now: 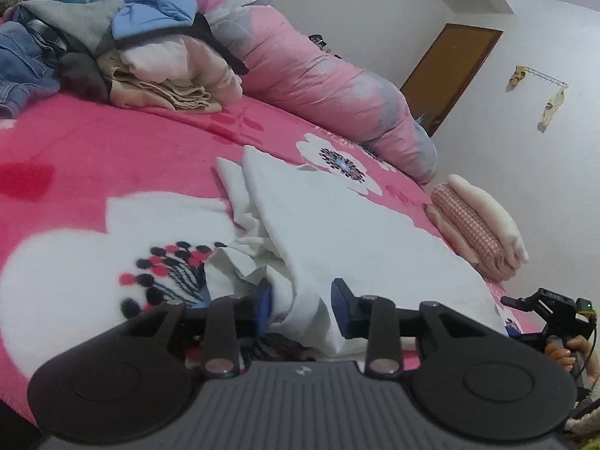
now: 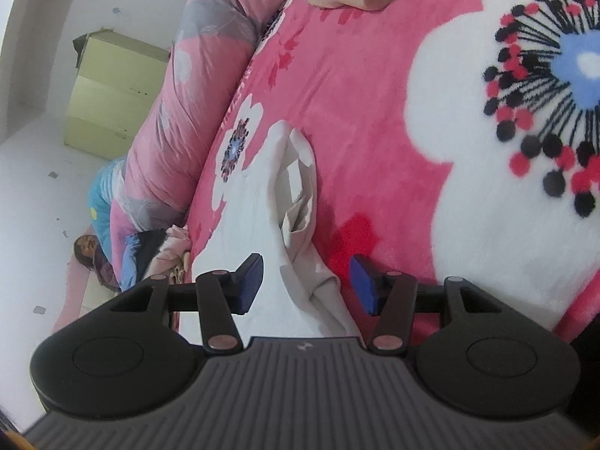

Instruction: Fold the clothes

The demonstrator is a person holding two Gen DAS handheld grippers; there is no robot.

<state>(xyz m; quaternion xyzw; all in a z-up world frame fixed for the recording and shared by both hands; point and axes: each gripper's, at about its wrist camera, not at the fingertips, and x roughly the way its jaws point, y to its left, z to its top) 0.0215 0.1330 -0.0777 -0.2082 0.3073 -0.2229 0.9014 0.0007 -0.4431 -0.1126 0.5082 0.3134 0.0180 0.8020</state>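
Only from the left wrist view are a heap of unfolded clothes [image 1: 123,56] at the far side of the pink flowered fleece blanket [image 1: 112,142] and a folded stack [image 1: 483,225] at its right edge seen; a pale yellow cabinet [image 2: 112,97] is shown only by the right wrist view. The white cloth garment [image 1: 337,225] is spread mid-blanket. The left gripper [image 1: 302,307] is held partly open with white fabric bunched between its blue pads, and the right gripper [image 2: 305,285] is held wide astride a fold of the garment [image 2: 270,202], not clamped.
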